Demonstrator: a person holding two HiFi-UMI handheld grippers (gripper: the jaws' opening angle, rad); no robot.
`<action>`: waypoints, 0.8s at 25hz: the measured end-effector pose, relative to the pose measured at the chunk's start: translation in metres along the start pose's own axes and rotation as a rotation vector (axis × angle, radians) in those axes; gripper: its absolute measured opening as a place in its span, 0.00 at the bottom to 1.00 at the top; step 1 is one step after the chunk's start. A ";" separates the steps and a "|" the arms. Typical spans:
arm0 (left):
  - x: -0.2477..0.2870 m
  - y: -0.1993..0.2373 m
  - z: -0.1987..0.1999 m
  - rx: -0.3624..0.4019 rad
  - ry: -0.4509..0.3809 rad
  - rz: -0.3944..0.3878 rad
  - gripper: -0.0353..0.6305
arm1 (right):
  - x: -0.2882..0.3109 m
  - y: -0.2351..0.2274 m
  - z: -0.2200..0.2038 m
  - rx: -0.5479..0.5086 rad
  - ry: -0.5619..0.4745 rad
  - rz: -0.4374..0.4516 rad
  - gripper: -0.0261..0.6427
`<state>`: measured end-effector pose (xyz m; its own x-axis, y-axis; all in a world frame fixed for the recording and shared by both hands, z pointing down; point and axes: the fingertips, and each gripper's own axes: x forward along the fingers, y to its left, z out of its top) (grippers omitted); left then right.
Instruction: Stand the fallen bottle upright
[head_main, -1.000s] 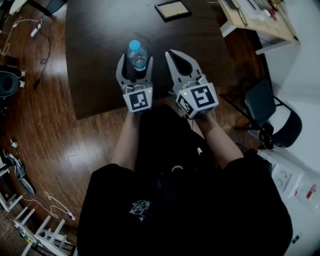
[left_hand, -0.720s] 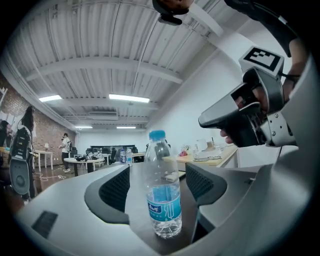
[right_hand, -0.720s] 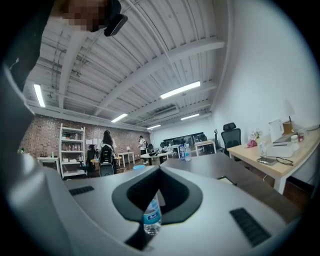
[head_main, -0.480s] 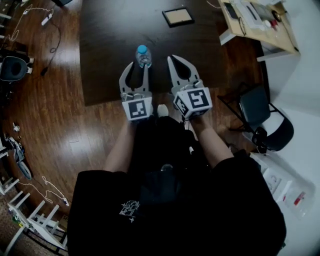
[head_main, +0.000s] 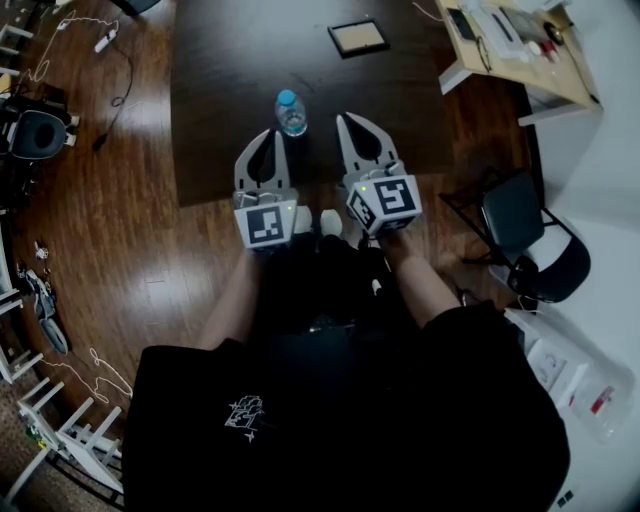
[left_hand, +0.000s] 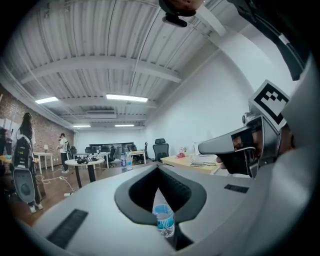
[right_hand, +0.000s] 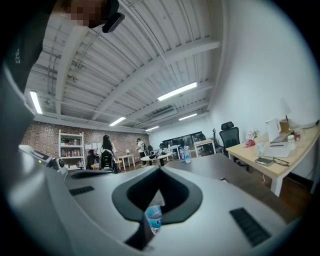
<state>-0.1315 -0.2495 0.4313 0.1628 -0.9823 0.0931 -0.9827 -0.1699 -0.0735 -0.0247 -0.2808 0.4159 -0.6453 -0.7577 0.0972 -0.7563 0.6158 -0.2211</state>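
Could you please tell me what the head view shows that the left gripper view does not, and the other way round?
Only the head view: the framed panel lying on the dark table, the black chair, and the person's black shirt. Only the left gripper view: ceiling light strips, a distant standing person and a round table. Both: the upright blue-capped bottle, standing free beyond the shut left gripper, the right gripper, and the light wooden desk.

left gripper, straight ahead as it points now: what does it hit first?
Likely the bottle, upright on the table just ahead of the left gripper; it may pass over it, height unclear.
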 end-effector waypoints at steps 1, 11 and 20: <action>-0.002 0.001 0.000 0.003 0.003 0.005 0.04 | -0.001 0.000 0.000 0.001 -0.003 0.002 0.05; -0.024 -0.005 0.008 0.010 -0.005 0.050 0.04 | -0.018 -0.002 -0.005 0.013 -0.009 0.020 0.05; -0.054 -0.006 0.016 0.010 -0.041 0.033 0.04 | -0.039 0.015 -0.003 0.003 -0.029 -0.004 0.05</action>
<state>-0.1325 -0.1968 0.4110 0.1336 -0.9898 0.0500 -0.9868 -0.1375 -0.0856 -0.0113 -0.2416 0.4114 -0.6390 -0.7660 0.0699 -0.7584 0.6122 -0.2237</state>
